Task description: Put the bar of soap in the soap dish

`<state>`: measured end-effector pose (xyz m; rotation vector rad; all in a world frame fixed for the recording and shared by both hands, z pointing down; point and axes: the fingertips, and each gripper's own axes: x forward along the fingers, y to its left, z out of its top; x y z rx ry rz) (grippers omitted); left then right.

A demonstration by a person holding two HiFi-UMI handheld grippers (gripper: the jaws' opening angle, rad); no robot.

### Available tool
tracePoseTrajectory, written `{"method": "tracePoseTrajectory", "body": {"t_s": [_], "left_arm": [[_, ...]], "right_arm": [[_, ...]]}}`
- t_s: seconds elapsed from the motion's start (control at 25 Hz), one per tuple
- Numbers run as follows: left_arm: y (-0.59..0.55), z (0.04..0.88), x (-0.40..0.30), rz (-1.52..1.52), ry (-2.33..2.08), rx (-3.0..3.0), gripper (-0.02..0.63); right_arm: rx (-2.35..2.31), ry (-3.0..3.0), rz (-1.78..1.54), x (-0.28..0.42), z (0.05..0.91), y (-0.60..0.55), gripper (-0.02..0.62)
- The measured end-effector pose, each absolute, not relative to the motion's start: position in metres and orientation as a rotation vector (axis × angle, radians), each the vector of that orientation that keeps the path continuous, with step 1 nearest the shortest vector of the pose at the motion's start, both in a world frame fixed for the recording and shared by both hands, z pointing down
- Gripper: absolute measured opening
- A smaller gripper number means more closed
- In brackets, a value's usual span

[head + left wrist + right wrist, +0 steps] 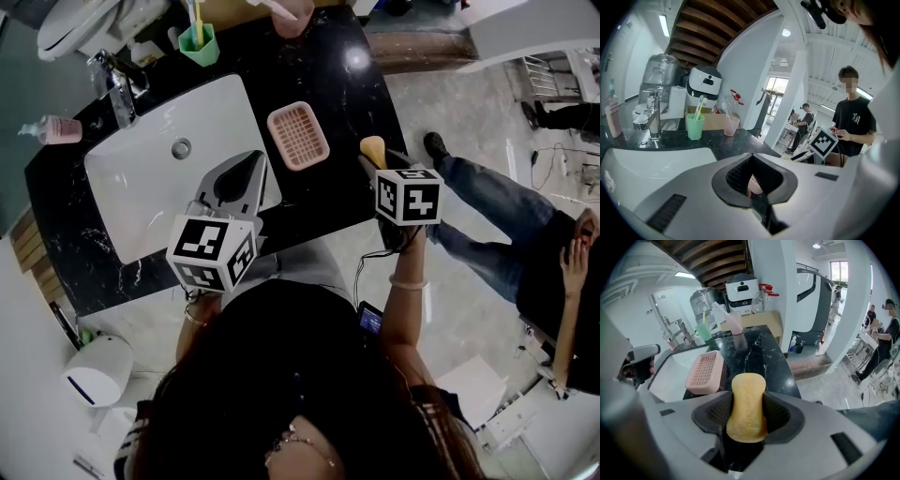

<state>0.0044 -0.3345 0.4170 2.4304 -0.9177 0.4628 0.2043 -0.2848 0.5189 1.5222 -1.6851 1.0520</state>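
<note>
- The black marble table [349, 89] fills the upper half of the head view, with pale floor beyond its right edge.
- A white sink [141, 183] is set into the left part of the table, and a chrome faucet [116, 86] stands at its back rim.
- The left gripper [251, 161] hangs over the front right corner of the sink. In the left gripper view its 2 fingers [740, 176] are drawn close, tips meeting, with nothing gripped.
- The right gripper [375, 157] is over the table's front right edge, pointing steeply down. Its 2 fingers [780, 416] stand fairly wide, clamped on the bar of soap.
- The pink ribbed soap dish [298, 137] lies flat on the table just right of the sink, between the 2 grippers.
- The bar of soap [746, 405], yellow-orange, stands on end between the right fingers. It is in the air, right of the soap dish and apart from it.
- A green cup [199, 45] holding a toothbrush stands at the back of the table, and a pink cup [731, 125] stands near it.
</note>
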Motion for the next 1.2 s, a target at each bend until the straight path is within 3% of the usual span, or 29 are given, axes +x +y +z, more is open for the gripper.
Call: {"method": "tracePoseTrajectory", "body": {"t_s": [1.2], "left_arm": [[-0.343,0.407,-0.062,0.375,-1.137,2.34,0.003]], "right_arm": [[1.305,-1.901,0.902,0.118,0.489,-0.349,0.202]]}}
